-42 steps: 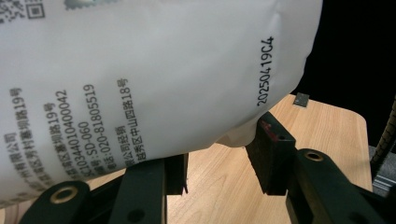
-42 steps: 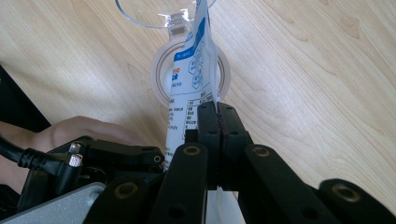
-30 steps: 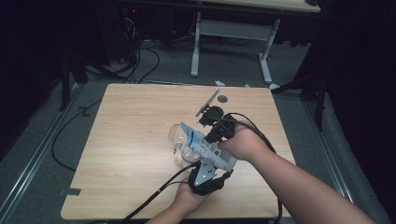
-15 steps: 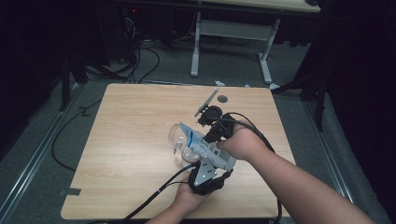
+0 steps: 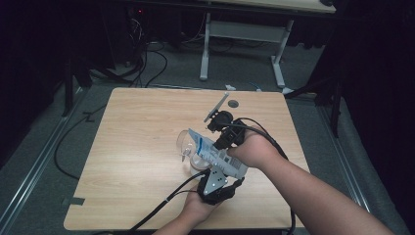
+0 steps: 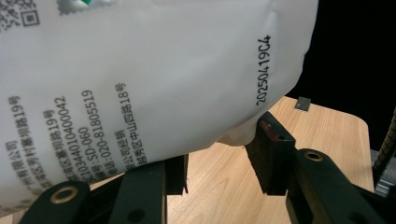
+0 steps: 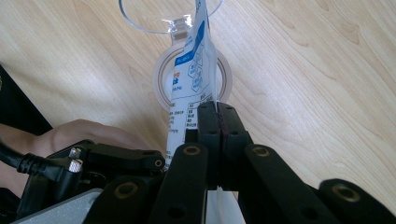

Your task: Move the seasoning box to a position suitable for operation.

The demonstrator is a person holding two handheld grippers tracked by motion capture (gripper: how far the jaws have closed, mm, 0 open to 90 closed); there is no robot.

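A white and blue printed pouch (image 5: pixel 215 154) is held tilted above the wooden table (image 5: pixel 137 147). Its upper end leans over a clear cup (image 5: pixel 185 144). My right gripper (image 5: pixel 224 147) comes from the right and is shut on the pouch's edge; in the right gripper view its jaws (image 7: pixel 217 109) pinch the pouch (image 7: pixel 191 79) over the clear cup (image 7: pixel 161 21). My left gripper (image 5: pixel 215 171) sits just below the pouch near the table's front. In the left gripper view its jaws (image 6: pixel 217 163) stand apart, and the pouch's (image 6: pixel 140 79) lower edge hangs just over the tips with table showing between them.
A small round hole (image 5: pixel 233 104) lies in the table's far side, and a dark square mark (image 6: pixel 303 103) sits near its edge. Cables trail from both grippers off the front edge. Dark floor with cables and another table's legs (image 5: pixel 205 54) lies beyond.
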